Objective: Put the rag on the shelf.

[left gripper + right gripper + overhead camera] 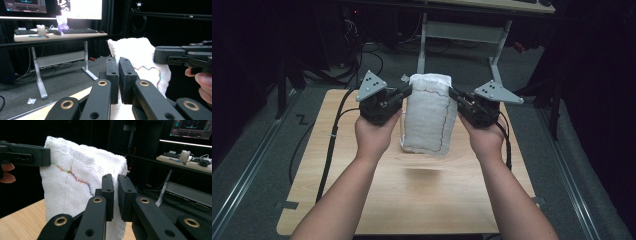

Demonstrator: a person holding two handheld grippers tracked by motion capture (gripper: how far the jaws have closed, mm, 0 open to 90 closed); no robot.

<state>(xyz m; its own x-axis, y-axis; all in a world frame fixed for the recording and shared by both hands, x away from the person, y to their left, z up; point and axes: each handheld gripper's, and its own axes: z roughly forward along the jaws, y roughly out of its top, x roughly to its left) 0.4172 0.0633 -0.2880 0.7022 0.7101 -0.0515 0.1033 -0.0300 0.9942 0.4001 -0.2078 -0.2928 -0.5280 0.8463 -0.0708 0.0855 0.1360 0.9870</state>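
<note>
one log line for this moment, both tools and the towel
left tool: shut on white towel | right tool: shut on white towel | towel: hanging above wooden table

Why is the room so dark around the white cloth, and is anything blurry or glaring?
High view: light falls on the table and white cloth, the surroundings are near black, and a soft shadow lies under the cloth. Left gripper view: a bright screen glares white. Right gripper view: the cloth is sharp, the nearest jaws slightly soft.

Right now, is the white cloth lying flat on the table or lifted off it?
Lifted. The white cloth hangs folded between the left claw and right claw, each pinching an upper corner; its bottom edge hangs above the table.
</note>
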